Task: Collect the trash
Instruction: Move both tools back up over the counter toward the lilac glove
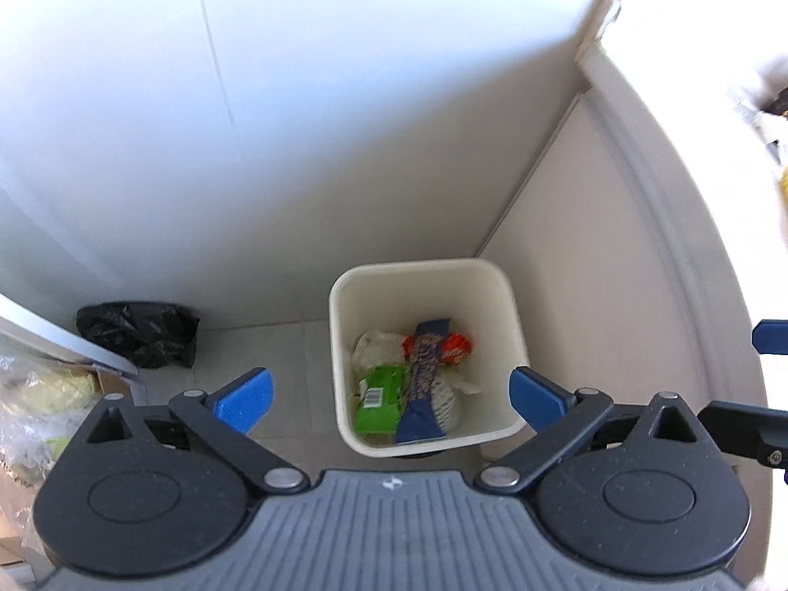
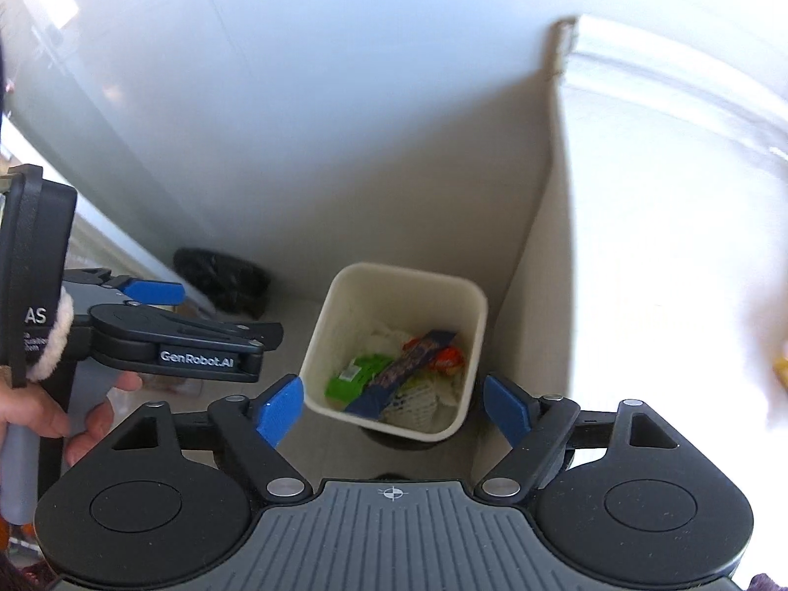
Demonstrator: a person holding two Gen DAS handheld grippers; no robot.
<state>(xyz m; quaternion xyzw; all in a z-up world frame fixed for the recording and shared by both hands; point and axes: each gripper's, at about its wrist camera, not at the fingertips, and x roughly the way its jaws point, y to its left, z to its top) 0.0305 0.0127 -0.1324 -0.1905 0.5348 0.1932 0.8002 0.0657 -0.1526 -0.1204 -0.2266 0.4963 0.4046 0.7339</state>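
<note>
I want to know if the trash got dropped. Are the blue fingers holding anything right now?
No. The left gripper and the right gripper are both open with nothing between their fingers. The wrappers lie inside the white bin.

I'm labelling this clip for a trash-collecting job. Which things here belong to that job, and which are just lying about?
Part of the job:
- square cream plastic bin
- green crinkly wrapper inside it
- long dark-blue snack wrapper inside it
- orange wrapper inside it

Lying about:
- crumpled black plastic bag on the floor, left of the bin
</note>
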